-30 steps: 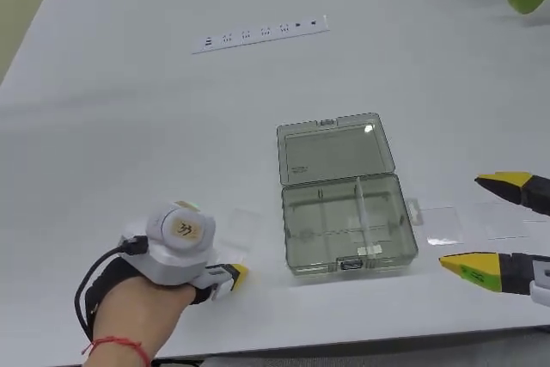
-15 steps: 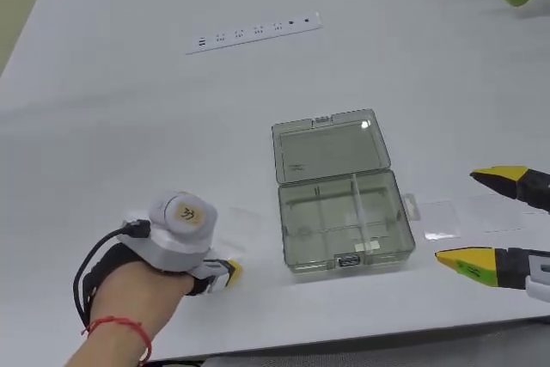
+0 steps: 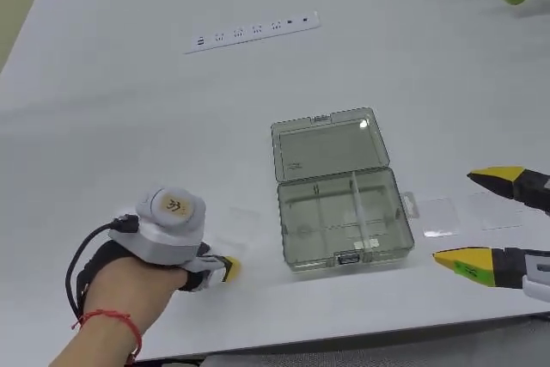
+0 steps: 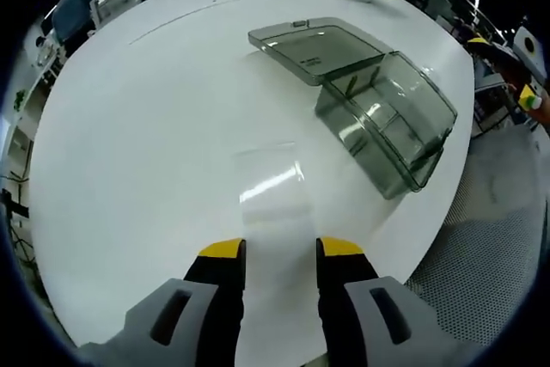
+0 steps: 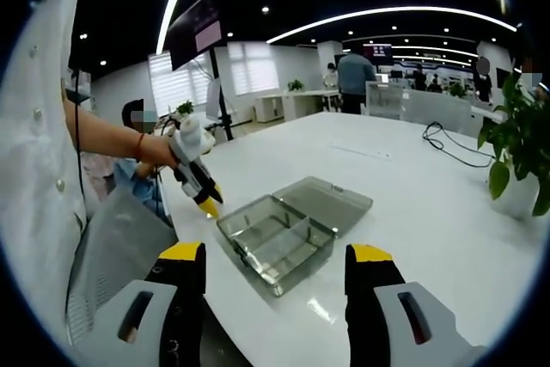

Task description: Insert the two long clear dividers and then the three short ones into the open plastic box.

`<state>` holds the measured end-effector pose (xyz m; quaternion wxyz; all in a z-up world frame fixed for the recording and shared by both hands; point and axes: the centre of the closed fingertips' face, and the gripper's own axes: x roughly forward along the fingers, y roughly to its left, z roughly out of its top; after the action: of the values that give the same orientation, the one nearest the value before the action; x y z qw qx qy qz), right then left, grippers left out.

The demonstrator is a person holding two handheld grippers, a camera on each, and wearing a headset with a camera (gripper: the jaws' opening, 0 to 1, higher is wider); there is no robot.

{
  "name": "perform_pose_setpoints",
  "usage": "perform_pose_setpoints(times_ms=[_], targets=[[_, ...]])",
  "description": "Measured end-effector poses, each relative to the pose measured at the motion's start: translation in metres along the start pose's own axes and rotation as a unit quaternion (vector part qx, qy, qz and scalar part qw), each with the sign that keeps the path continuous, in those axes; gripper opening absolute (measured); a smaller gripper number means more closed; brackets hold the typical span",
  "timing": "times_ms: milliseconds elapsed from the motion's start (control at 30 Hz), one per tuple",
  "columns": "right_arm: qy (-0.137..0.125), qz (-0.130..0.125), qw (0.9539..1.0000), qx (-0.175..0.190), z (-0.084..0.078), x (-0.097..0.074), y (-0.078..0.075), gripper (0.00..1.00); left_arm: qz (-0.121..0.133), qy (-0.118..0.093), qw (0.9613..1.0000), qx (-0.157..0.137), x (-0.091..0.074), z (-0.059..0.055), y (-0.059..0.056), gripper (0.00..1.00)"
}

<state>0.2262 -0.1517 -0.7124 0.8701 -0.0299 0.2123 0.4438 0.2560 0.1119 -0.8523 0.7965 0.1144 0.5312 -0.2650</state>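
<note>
We hold our left claw (image 4: pixel 279 251) parted at the near end of a clear divider (image 4: pixel 271 182) lying flat on the white desk (image 4: pixel 155 126), the right claw (image 5: pixel 279 255) spread wide beside the open plastic box (image 3: pixel 311 217).

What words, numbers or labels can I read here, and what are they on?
Nothing reads clearly.
Round cap atop the left gripper: orange mark, too blurred to read.
Power strip: small dark marks, too small to read.
Wall screen: blurred, unreadable.
</note>
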Motion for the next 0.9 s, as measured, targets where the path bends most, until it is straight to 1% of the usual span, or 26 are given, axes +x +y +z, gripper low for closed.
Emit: perform_pose_setpoints(times_ms=[100, 133, 167, 200, 267, 300, 333, 400, 467, 500, 533, 567, 600, 633, 767, 800, 867, 900], targets=[[0.000, 0.000, 1.0000, 0.002, 0.000, 0.000, 0.000, 0.66, -0.011, -0.013, 0.9995, -0.027, -0.001, -0.001, -0.001, 0.31], [0.001, 0.000, 1.0000, 0.001, 0.001, 0.001, 0.001, 0.66, -0.015, -0.016, 0.9990, -0.039, -0.001, -0.002, -0.001, 0.31], [0.002, 0.001, 1.0000, 0.002, 0.001, 0.001, 0.001, 0.66, -0.018, -0.020, 0.9987, -0.044, -0.002, -0.002, -0.002, 0.31], [0.003, 0.001, 1.0000, 0.003, 0.002, 0.002, 0.002, 0.66, -0.023, -0.028, 0.9976, -0.058, -0.003, -0.002, -0.003, 0.31], [0.002, 0.002, 1.0000, 0.000, 0.004, 0.003, 0.004, 0.66, -0.027, -0.038, 0.9964, -0.071, -0.006, -0.001, -0.003, 0.31], [0.003, 0.003, 1.0000, 0.001, 0.005, 0.004, 0.005, 0.66, -0.030, -0.049, 0.9952, -0.079, -0.010, 0.000, -0.003, 0.31], [0.003, 0.005, 1.0000, 0.000, 0.007, 0.005, 0.006, 0.66, -0.031, -0.053, 0.9945, -0.085, -0.012, 0.001, -0.003, 0.31], [0.001, 0.008, 1.0000, 0.000, 0.012, 0.007, 0.009, 0.66, -0.036, -0.063, 0.9933, -0.090, -0.016, 0.003, -0.004, 0.31], [0.000, 0.012, 0.9999, -0.001, 0.016, 0.010, 0.012, 0.66, -0.041, -0.079, 0.9909, -0.102, -0.022, 0.007, -0.006, 0.31], [-0.001, 0.013, 0.9999, -0.002, 0.017, 0.012, 0.013, 0.65, -0.046, -0.089, 0.9890, -0.109, -0.027, 0.011, -0.008, 0.31], [-0.001, 0.014, 0.9999, -0.003, 0.019, 0.013, 0.014, 0.65, -0.049, -0.096, 0.9876, -0.114, -0.029, 0.013, -0.009, 0.31], [-0.001, 0.016, 0.9998, -0.005, 0.022, 0.015, 0.016, 0.65, -0.052, -0.110, 0.9850, -0.122, -0.033, 0.017, -0.009, 0.31], [-0.001, 0.018, 0.9998, -0.006, 0.024, 0.016, 0.017, 0.65, -0.055, -0.118, 0.9835, -0.126, -0.037, 0.020, -0.011, 0.31], [-0.002, 0.021, 0.9998, -0.006, 0.026, 0.018, 0.019, 0.64, -0.060, -0.128, 0.9814, -0.130, -0.042, 0.024, -0.015, 0.31], [-0.006, 0.027, 0.9996, -0.005, 0.037, 0.024, 0.027, 0.64, -0.075, -0.158, 0.9745, -0.141, -0.054, 0.033, -0.025, 0.30], [-0.007, 0.028, 0.9996, -0.005, 0.041, 0.027, 0.029, 0.64, -0.084, -0.172, 0.9702, -0.148, -0.058, 0.038, -0.030, 0.30], [-0.011, 0.031, 0.9995, 0.001, 0.048, 0.031, 0.033, 0.63, -0.098, -0.190, 0.9645, -0.155, -0.066, 0.044, -0.038, 0.30], [-0.013, 0.031, 0.9994, 0.003, 0.051, 0.032, 0.035, 0.62, -0.102, -0.197, 0.9623, -0.158, -0.069, 0.047, -0.041, 0.30]])
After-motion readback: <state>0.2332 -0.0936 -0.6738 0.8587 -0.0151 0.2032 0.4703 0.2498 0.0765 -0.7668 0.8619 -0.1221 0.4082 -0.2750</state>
